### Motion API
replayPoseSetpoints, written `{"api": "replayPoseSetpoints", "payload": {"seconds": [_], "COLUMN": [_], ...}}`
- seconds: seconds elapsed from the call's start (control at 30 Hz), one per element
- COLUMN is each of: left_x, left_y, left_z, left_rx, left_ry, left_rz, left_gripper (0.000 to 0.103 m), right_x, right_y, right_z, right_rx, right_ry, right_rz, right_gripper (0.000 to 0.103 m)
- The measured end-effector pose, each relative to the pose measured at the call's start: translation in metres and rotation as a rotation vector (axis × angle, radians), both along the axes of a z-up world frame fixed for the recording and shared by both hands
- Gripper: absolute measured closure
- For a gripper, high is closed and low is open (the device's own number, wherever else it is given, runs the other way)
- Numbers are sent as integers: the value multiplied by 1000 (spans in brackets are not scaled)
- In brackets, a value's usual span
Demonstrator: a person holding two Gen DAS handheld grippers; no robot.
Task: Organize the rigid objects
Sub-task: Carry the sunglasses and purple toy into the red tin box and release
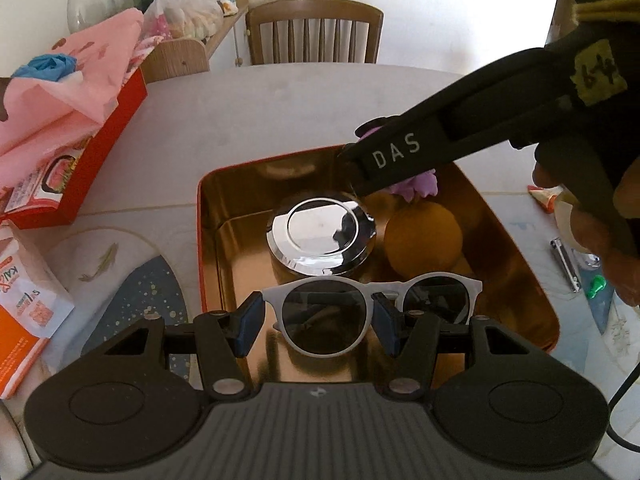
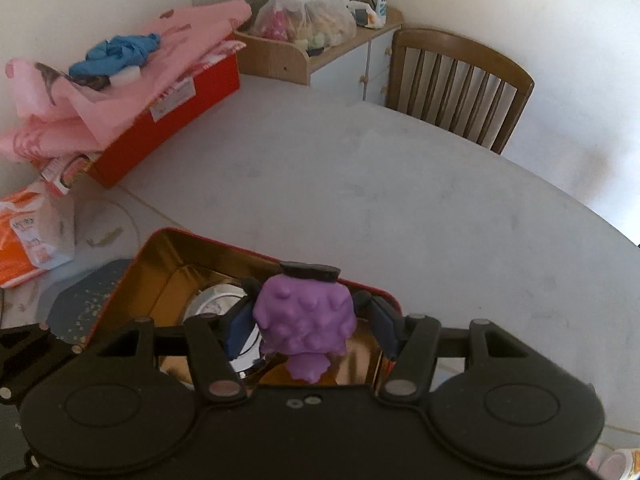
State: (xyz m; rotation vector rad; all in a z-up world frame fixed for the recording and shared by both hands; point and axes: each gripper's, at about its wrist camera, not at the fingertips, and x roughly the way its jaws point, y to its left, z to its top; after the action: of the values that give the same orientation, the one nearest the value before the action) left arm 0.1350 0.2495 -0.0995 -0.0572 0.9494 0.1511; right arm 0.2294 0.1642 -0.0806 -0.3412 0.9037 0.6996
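A red tin with a gold inside [image 1: 206, 240] lies open on the table. In it sit a round chrome container [image 1: 322, 232] and an orange ball [image 1: 424, 236]. My left gripper [image 1: 318, 322] is shut on grey-framed sunglasses [image 1: 324, 320], its pads on either side of one lens, just above the tin's near end. My right gripper [image 2: 310, 330] is shut on a purple knobbly toy figure [image 2: 306, 312] over the tin's [image 2: 160, 264] far edge. From the left wrist view that gripper [image 1: 360, 168] reaches in from the upper right, and the purple toy [image 1: 416, 186] peeks out below it.
A red box under pink paper [image 1: 100, 128] and an orange packet [image 1: 24, 320] crowd the table's left side. A nail clipper [image 1: 566, 264] and a green pushpin [image 1: 598, 284] lie right of the tin. A wooden chair [image 1: 316, 32] stands beyond the far edge.
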Motion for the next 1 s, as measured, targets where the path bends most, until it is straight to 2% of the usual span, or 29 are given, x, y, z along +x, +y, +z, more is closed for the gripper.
{"api": "replayPoseSetpoints", "payload": {"seconds": [0.27,0.53,0.73,0.83,1.0], "left_x": [12,17,18,18,16], "left_y": [-5,-19,-19,-20,-22], "left_z": [-11,-20,-19,-19,-18], "left_rx": [25,104,100,89,85], "left_ry": [16,46,57,64,74], "left_rz": [-34,-81,-72,-69,-64], "left_gripper": [46,46,46,43,40], "right_x": [3,3,-4,-12,-26], "right_y": [3,-4,-19,-30,-55], "right_z": [-6,-1,13,23,39], "right_rx": [-5,31,84,122,167], "right_ry": [-8,15,35,46,54], "right_rz": [-5,-19,-39,-43,-53], "right_gripper": [41,38,37,35,29]}}
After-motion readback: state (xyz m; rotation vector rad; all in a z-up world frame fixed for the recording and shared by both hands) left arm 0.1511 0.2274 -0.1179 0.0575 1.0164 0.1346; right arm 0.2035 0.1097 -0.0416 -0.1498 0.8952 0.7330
